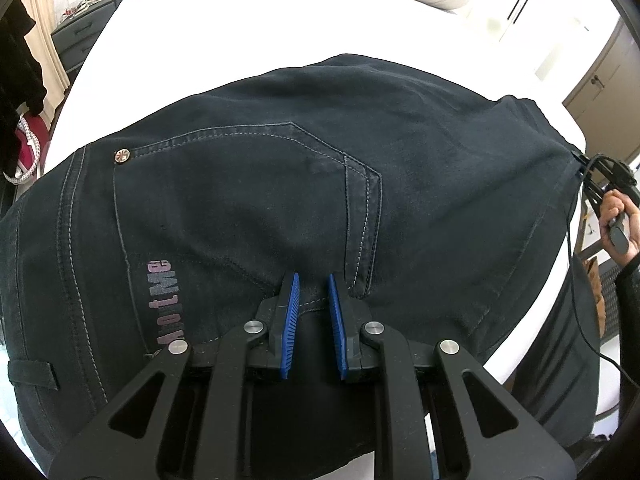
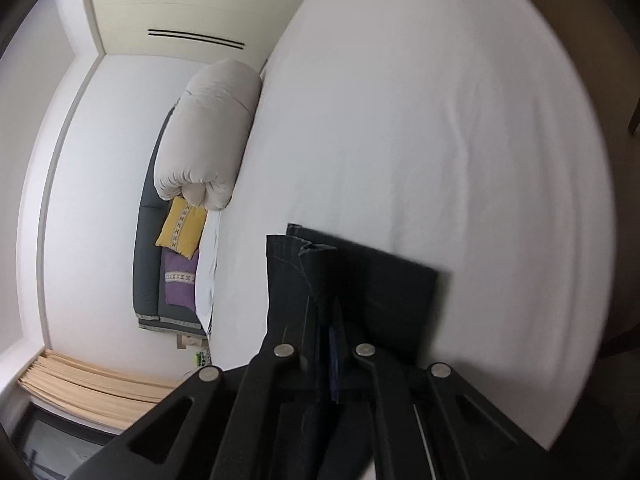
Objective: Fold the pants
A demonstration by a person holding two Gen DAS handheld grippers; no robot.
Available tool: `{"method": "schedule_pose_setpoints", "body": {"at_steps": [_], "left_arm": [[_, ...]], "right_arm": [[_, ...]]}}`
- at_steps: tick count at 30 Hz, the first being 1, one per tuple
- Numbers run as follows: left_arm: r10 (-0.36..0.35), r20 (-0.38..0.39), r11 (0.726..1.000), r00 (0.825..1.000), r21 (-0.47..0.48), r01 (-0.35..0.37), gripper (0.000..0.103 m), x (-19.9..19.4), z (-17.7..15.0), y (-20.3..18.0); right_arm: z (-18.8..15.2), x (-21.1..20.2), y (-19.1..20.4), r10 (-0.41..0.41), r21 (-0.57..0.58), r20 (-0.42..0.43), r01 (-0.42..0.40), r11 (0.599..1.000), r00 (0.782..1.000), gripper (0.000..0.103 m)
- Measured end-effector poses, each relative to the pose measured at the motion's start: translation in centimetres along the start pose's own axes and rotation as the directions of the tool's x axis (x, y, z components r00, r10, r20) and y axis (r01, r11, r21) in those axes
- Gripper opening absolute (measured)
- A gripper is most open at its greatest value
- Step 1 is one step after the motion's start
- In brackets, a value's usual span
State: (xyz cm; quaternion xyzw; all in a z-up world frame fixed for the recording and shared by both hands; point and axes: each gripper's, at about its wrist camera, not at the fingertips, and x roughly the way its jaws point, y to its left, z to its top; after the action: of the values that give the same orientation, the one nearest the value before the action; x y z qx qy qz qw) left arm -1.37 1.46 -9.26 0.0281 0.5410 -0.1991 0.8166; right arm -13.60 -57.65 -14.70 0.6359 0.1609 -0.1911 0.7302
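Observation:
Dark blue pants (image 1: 280, 168) lie spread over the white bed (image 1: 248, 28), back pocket and a pink print facing up. My left gripper (image 1: 313, 284) stands at the near edge of the seat, its blue pads (image 1: 291, 308) shut on a fold of the denim by the pocket seam. At the far right edge of the left wrist view my right gripper (image 1: 579, 159), held by a hand (image 1: 614, 220), pinches the end of the pants. In the right wrist view the right gripper (image 2: 326, 304) is shut on the leg hems (image 2: 304, 252), which stick out flat over the sheet.
A rolled beige duvet (image 2: 208, 132) lies at the head of the bed, with a yellow cushion (image 2: 180, 228) and a purple cushion (image 2: 180, 280) beside it. A grey dresser (image 1: 80, 36) stands left of the bed, a wardrobe door (image 1: 596, 80) to the right.

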Motion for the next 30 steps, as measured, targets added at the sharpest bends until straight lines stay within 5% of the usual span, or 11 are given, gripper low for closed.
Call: {"method": "schedule_pose_setpoints", "body": {"at_steps": [18, 22, 25, 27, 28, 30], "left_arm": [[-0.052, 0.009, 0.999, 0.999, -0.013, 0.052, 0.015, -0.6, -0.1, 1.4], [-0.073, 0.017, 0.997, 0.997, -0.019, 0.074, 0.015, -0.9, -0.3, 2.1], [-0.084, 0.031, 0.996, 0.996, -0.025, 0.085, 0.015, -1.1, -0.5, 2.4], [-0.093, 0.043, 0.995, 0.995, -0.035, 0.095, 0.015, -1.0, -0.6, 2.7], [-0.096, 0.048, 0.994, 0.994, -0.039, 0.098, 0.015, -1.0, -0.7, 2.8], [-0.099, 0.053, 0.994, 0.994, -0.041, 0.101, 0.015, -0.9, -0.8, 3.0]], "right_arm": [[0.7, 0.1, -2.4, -0.09, 0.022, -0.015, 0.091, 0.996, 0.996, 0.001], [1.0, -0.5, -3.2, -0.034, 0.089, -0.031, 0.036, 0.995, 0.999, 0.002], [1.0, -2.5, -2.5, -0.079, 0.056, 0.027, 0.077, 0.995, 0.997, 0.01], [1.1, -5.2, -1.1, -0.193, -0.007, 0.127, 0.195, 0.981, 0.973, 0.031], [1.1, -6.3, -0.8, -0.205, -0.01, 0.158, 0.209, 0.978, 0.966, 0.041], [1.1, -8.3, 0.1, -0.157, -0.033, 0.164, 0.164, 0.986, 0.974, 0.041]]}}
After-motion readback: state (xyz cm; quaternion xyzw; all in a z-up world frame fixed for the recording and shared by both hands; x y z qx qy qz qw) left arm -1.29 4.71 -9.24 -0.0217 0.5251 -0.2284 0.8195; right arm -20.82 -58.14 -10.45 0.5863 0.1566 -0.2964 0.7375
